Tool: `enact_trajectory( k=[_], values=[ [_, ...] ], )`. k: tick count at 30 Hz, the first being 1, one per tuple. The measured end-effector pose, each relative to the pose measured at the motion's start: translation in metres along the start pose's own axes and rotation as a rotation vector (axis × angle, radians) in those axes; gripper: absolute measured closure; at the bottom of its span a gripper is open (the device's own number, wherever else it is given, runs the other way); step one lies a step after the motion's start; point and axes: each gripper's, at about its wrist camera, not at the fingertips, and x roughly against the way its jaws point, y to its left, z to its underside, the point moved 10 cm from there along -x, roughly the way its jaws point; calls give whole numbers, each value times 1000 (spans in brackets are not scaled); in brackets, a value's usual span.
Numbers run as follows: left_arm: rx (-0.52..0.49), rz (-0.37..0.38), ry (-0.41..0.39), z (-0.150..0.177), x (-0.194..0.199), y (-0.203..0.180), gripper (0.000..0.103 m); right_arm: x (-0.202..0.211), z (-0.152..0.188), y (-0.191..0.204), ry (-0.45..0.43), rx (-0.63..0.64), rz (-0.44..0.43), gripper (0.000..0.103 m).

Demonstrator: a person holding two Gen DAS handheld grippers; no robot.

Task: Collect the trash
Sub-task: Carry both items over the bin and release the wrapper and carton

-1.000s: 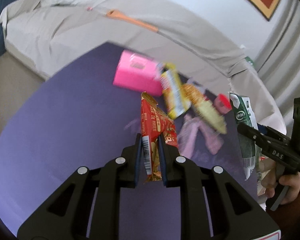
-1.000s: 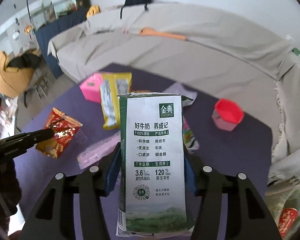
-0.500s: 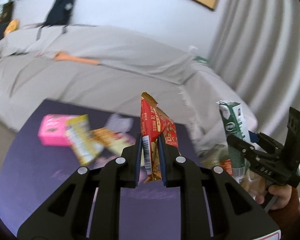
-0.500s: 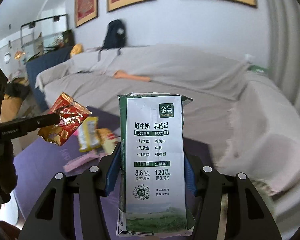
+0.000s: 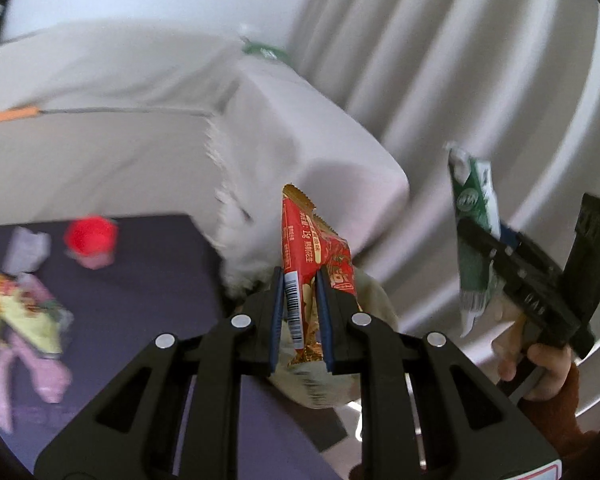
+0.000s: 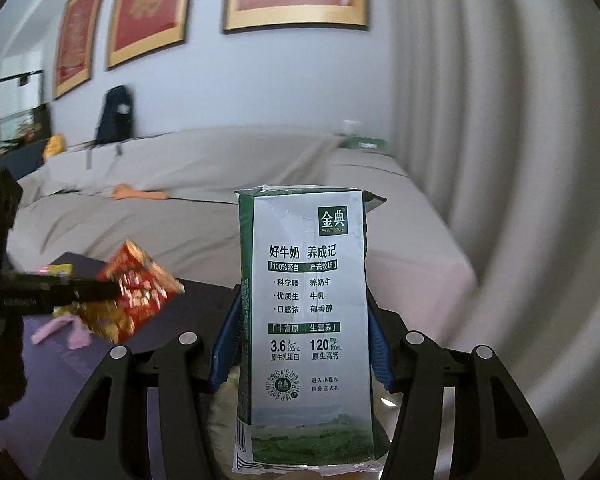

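Note:
My left gripper [image 5: 300, 280] is shut on a red snack wrapper [image 5: 310, 248] and holds it up in the air past the right end of the purple table [image 5: 140, 280]. The wrapper also shows in the right wrist view [image 6: 136, 292]. My right gripper [image 6: 302, 312] is shut on a flattened green and white milk carton [image 6: 306, 304], held upright; the carton shows in the left wrist view [image 5: 474, 216] to the right. A pale bag [image 5: 320, 384] lies just below the left fingers, partly hidden.
On the table lie a red cup [image 5: 90, 240], a yellow wrapper [image 5: 24, 312], a pink wrapper [image 5: 32, 364] and crumpled paper [image 5: 26, 246]. A grey covered sofa [image 6: 180, 200] runs behind. White curtains [image 6: 500, 160] hang at the right.
Both grippers have swung to the right and away from the table with their loads; the view now faces the sofa end and the curtains. The table's litter has slid to the left edge.

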Motion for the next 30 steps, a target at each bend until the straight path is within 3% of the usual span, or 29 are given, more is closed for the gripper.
enact_trajectory(
  k=[6, 10, 14, 18, 25, 30],
  values=[
    [-22, 55, 148, 34, -73, -32, 88, 7, 21, -53, 21, -60, 70, 51],
    [-31, 92, 183, 44, -103, -45, 88, 0, 32, -69, 41, -85, 75, 51],
    [-9, 86, 191, 43, -123, -42, 69, -9, 39, -67, 64, -97, 67, 51],
    [25, 59, 194, 46, -122, -28, 67, -23, 50, -60, 95, -96, 47, 51],
    [93, -41, 172, 51, -88, 19, 66, -79, 86, -23, 172, -71, -82, 51],
    [117, -102, 139, 55, -55, 47, 66, -137, 136, -3, 323, -39, -101, 51]
  ],
)
